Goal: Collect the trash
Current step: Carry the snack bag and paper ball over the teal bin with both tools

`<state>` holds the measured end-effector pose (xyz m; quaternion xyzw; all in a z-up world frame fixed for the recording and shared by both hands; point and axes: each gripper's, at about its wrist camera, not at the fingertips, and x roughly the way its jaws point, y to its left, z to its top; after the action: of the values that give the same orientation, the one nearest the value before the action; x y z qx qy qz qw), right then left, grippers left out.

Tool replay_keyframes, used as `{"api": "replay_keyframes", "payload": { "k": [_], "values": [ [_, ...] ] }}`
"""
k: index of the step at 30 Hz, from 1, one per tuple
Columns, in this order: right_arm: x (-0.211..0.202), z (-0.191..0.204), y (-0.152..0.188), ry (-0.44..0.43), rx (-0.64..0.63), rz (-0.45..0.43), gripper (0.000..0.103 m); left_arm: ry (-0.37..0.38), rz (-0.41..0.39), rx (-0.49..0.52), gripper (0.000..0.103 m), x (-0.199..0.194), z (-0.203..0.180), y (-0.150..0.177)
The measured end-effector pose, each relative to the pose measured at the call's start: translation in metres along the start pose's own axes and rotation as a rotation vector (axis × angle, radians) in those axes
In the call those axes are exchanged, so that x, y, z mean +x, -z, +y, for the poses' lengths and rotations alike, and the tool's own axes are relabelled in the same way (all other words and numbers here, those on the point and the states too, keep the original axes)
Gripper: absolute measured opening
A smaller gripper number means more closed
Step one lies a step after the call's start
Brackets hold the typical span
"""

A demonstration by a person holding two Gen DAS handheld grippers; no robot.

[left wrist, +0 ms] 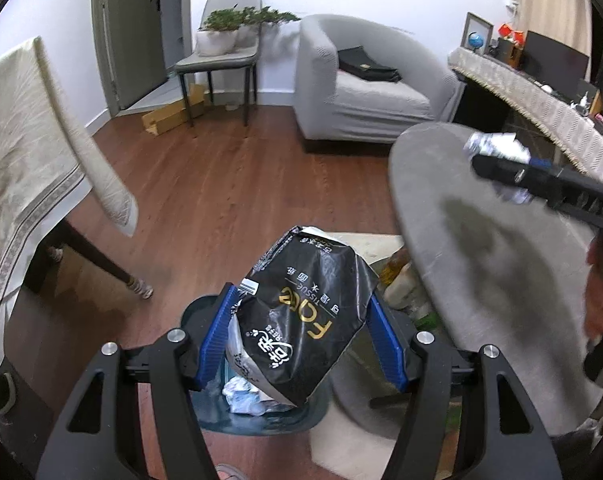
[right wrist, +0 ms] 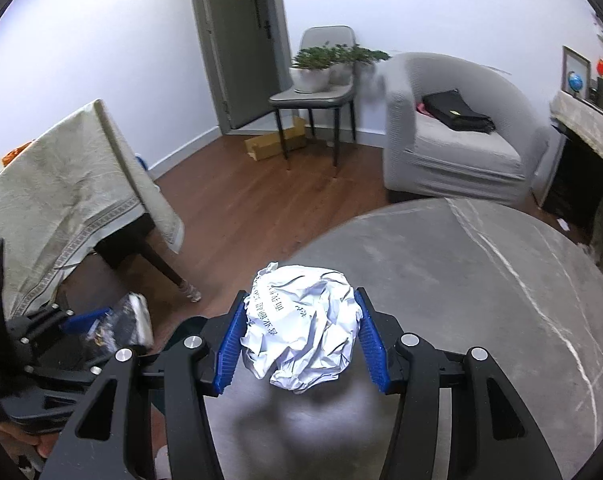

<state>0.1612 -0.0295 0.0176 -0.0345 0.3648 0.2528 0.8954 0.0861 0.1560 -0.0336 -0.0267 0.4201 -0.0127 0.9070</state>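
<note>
Left gripper (left wrist: 299, 330) jaws clenched on tissue pack (left wrist: 301, 320) above trash bin (left wrist: 257, 412); right gripper (right wrist: 301, 334) grasps crumpled paper (right wrist: 301, 326) over counter (right wrist: 481, 300). We centre pack over bin before letting go.

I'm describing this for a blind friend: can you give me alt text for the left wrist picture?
A left gripper holds a black tissue packet between blue fingers, above a bin with crumpled trash in it. At right, over a round grey table, the right gripper carries a paper ball. Behind are wood floor, a grey armchair and a chair with plants.
</note>
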Motion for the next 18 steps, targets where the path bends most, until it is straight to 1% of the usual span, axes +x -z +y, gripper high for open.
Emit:
{"api": "replay_keyframes", "payload": {
  "k": [2,6,11,14,18],
  "values": [
    [0.003,0.008,-0.002,-0.012,-0.009,-0.004,0.053,-0.011,0.022,-0.013,0.066,0.007,0.012,0.007],
    [0.012,0.027,-0.008,-0.037,-0.025,-0.004,0.053,-0.009,0.069,-0.044,0.066,0.023,0.032,0.016],
    [0.025,0.046,-0.01,-0.057,-0.041,0.007,0.053,-0.014,0.106,-0.073,0.066,0.037,0.051,0.028],
    [0.032,0.058,-0.011,-0.071,-0.054,0.014,0.053,-0.002,0.127,-0.099,0.066,0.046,0.06,0.036],
    [0.043,0.076,-0.011,-0.089,-0.076,0.029,0.053,-0.015,0.162,-0.102,0.066,0.059,0.067,0.044]
  ]
}}
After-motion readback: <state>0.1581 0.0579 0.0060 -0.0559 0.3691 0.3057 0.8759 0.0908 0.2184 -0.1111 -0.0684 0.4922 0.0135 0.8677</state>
